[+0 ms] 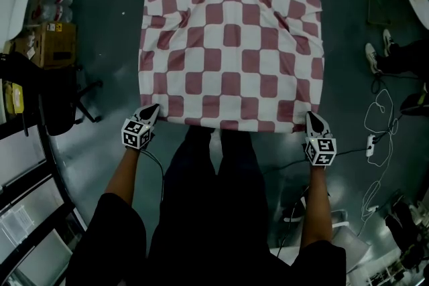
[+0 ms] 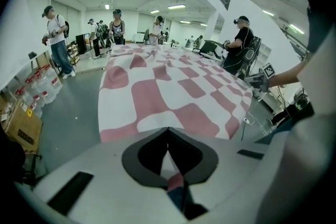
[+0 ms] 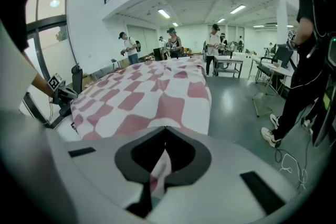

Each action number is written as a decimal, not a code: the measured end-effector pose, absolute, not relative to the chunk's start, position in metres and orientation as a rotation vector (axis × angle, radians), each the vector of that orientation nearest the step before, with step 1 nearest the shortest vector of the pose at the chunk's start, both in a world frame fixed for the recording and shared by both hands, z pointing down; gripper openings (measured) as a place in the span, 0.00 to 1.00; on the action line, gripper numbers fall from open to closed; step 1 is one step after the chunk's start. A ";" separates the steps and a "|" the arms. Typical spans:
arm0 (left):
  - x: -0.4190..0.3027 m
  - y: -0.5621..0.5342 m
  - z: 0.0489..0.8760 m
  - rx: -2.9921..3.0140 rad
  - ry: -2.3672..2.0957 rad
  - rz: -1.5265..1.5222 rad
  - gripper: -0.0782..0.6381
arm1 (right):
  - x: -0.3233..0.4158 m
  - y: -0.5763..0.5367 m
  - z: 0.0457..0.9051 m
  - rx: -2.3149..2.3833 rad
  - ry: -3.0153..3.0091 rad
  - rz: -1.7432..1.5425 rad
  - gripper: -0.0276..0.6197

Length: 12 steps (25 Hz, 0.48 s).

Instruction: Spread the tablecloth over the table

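Note:
A red-and-white checked tablecloth lies spread over the whole table, with a few creases near its far corners. My left gripper is shut on the cloth's near left corner. My right gripper is shut on the near right corner. In the left gripper view the tablecloth stretches away from the left gripper, with a fold pinched between the closed jaws. The right gripper view shows the same: the tablecloth runs ahead of the right gripper and a strip of it sits in the jaws. The table itself is hidden under the cloth.
Cardboard boxes and an office chair stand on the floor to the left. Cables and a power strip lie at the right. Several people stand beyond the table's far end, and one person stands close on the right.

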State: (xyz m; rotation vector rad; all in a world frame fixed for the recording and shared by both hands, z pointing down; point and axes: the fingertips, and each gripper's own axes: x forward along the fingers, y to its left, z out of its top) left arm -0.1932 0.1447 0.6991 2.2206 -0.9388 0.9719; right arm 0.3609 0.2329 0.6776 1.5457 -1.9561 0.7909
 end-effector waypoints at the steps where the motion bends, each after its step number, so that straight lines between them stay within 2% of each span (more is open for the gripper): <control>1: -0.189 0.139 0.696 2.236 -0.949 0.953 0.12 | 0.358 0.221 0.676 1.556 -1.964 0.785 0.07; 7: -0.177 0.124 0.709 2.187 -0.941 0.976 0.12 | 0.367 0.180 0.702 1.539 -1.880 0.848 0.07; 12: -0.177 0.119 0.695 2.172 -0.978 0.865 0.12 | 0.375 0.167 0.692 1.597 -1.878 0.907 0.07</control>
